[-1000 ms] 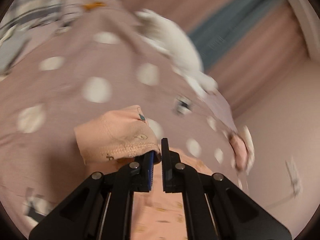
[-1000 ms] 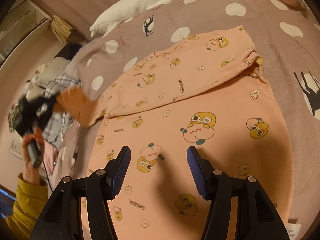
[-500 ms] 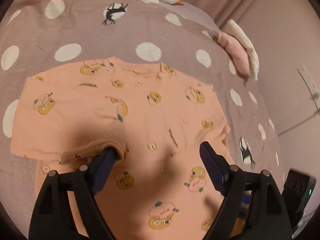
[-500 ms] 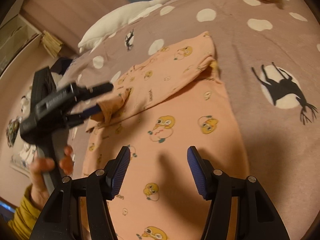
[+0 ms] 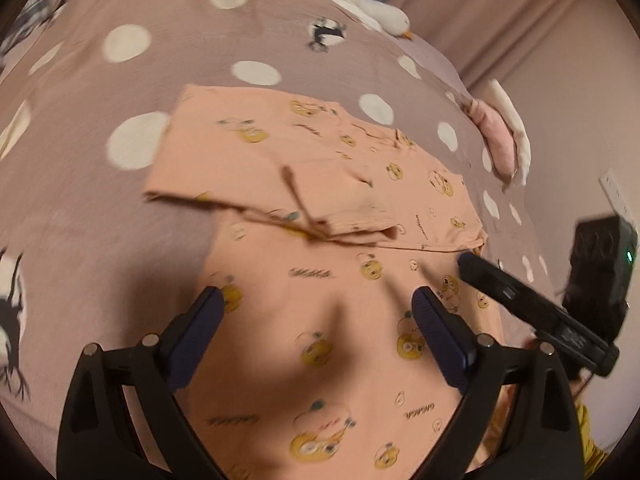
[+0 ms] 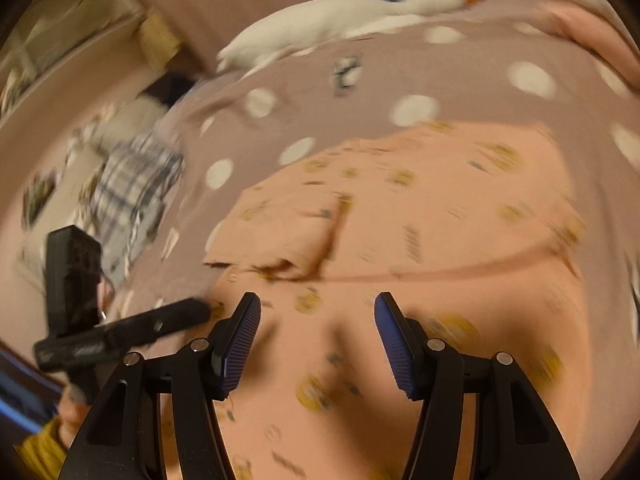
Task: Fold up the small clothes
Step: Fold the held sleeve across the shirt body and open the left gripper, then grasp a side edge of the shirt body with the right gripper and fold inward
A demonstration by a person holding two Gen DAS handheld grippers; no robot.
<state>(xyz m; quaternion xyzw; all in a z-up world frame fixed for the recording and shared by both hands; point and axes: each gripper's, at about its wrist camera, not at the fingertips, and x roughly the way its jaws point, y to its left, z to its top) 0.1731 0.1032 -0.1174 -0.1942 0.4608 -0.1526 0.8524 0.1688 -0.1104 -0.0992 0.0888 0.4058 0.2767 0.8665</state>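
Observation:
A small peach shirt with yellow cartoon prints lies flat on the polka-dot bedspread. Both sleeves are folded in across its upper part. It also shows in the right wrist view, blurred. My left gripper is open and empty, hovering over the shirt's lower body. My right gripper is open and empty, also low over the lower body. The right gripper's fingers reach in from the right in the left wrist view; the left gripper's fingers show at the shirt's left edge in the right wrist view.
A white goose plush lies at the far edge of the bed. A pink folded cloth sits at the right side. Plaid clothes are piled off the bed's left side. A wall is close on the right.
My left gripper carried the left sleeve across, let it go on the shirt and opened. Both grippers then drew back toward the shirt's lower part.

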